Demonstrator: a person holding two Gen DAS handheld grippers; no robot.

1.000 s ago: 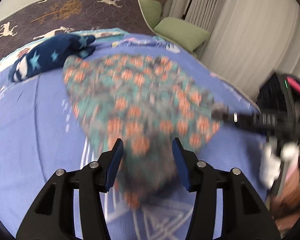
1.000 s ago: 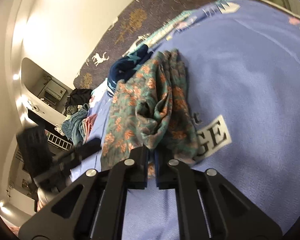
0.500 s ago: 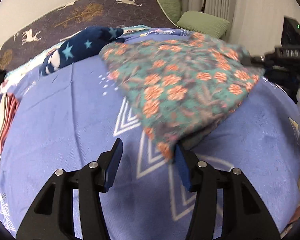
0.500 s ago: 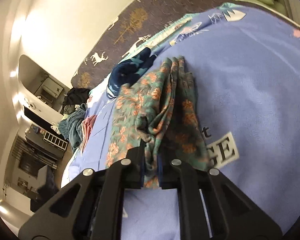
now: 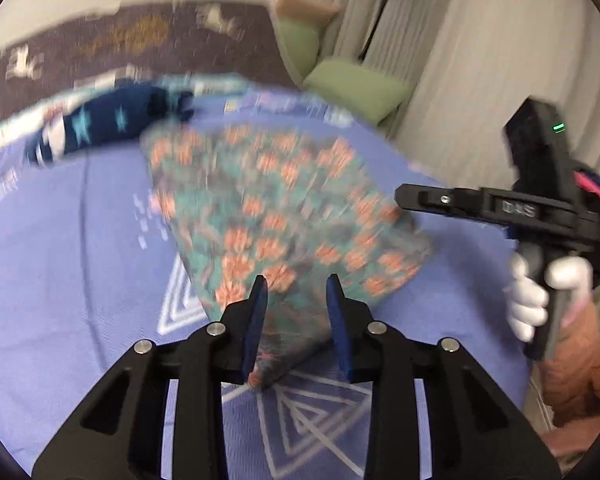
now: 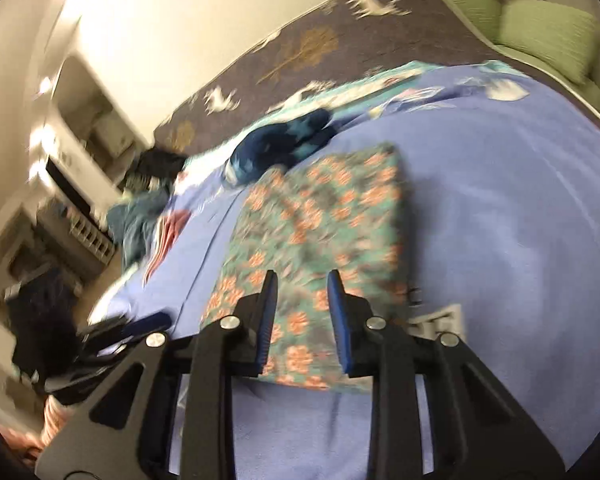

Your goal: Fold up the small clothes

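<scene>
Left wrist view: left gripper [image 5: 296, 300] jaws closing in, floral garment [image 5: 284, 216] corner lying between them unpinched on blue bedspread [image 5: 68, 264], right wrist view: right gripper [image 6: 302, 304] jaws opening, parted over the garment [image 6: 324, 216].

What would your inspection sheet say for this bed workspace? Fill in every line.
Surface: blue bedspread with white printed shapes, over a dark deer-print mattress.
Job's things: floral garment lying flat on the bedspread.
Clutter: navy star garment behind it; clothes heap at the far bed edge.
Grippers: left hand-held gripper jaws apart, closing around the garment's near corner; right hand-held gripper just opened, not gripping.
Cables: nothing seen.
Surroundings: green cushions, curtains, shelving.
</scene>
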